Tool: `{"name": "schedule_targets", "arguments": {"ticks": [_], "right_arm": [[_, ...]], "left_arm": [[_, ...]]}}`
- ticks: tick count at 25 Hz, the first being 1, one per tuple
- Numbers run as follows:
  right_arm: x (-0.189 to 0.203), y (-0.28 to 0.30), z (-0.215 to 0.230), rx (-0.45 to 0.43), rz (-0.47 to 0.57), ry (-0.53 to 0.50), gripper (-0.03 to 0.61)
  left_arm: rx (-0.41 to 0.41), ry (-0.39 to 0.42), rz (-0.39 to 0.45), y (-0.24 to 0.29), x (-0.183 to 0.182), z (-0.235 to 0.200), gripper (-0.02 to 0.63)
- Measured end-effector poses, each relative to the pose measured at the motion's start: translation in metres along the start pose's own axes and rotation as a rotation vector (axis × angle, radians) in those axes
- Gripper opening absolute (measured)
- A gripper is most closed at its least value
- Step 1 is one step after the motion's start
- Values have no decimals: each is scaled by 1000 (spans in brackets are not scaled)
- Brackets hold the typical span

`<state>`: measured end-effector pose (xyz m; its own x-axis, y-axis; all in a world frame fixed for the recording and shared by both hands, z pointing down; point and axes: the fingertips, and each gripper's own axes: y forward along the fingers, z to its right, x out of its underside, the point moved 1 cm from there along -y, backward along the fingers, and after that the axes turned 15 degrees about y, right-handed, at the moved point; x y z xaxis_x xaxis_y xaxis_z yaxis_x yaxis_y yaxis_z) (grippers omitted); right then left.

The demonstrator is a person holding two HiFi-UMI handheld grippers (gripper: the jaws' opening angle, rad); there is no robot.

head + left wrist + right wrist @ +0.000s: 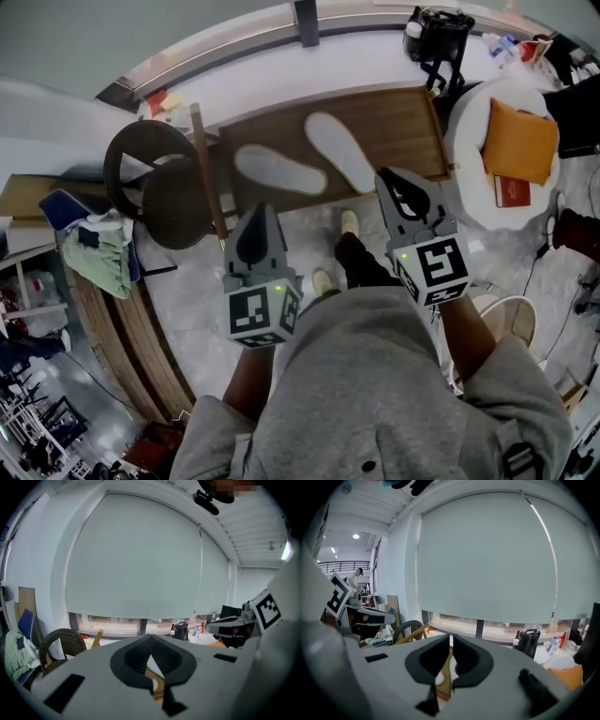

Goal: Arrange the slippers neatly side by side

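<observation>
Two white slippers lie on a brown wooden platform (403, 117) ahead of me. The left slipper (277, 171) and the right slipper (339, 150) are angled apart, their near ends spread. My left gripper (262, 208) hovers just short of the left slipper, jaws shut with nothing in them. My right gripper (387, 175) is beside the right slipper's near end, also shut and empty. In the left gripper view the left gripper (151, 638) shows closed pads, with only a sliver of white and brown behind them. The right gripper (451, 638) looks the same in the right gripper view.
A dark wicker chair (155, 187) and a leaning wooden stick (206, 169) stand left of the platform. At the right is a round white table (469, 141) with an orange cushion (518, 141). A black bag (441, 33) sits behind. My feet (349, 223) are on the marble floor.
</observation>
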<state>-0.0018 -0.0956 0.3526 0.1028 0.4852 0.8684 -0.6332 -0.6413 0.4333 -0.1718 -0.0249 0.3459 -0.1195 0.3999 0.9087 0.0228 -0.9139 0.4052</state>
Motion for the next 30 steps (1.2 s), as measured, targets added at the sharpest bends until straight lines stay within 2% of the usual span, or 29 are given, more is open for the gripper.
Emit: {"name": "schedule_targets", "arguments": {"ticks": [7, 15, 19, 22, 30], "right_arm": [[1, 32, 20, -30, -40, -6, 35], [25, 78, 34, -111, -153, -31, 37], [46, 105, 41, -163, -207, -39, 40], [66, 126, 48, -177, -260, -49, 86], [135, 180, 76, -140, -437, -14, 101]], "left_arm": [[-37, -2, -17, 21, -6, -3, 14], [-92, -27, -42, 46, -9, -6, 14], [-122, -37, -64, 59, -5, -7, 14], [-137, -45, -82, 69, 1, -10, 15], [-156, -65, -148, 88, 18, -16, 14]]}}
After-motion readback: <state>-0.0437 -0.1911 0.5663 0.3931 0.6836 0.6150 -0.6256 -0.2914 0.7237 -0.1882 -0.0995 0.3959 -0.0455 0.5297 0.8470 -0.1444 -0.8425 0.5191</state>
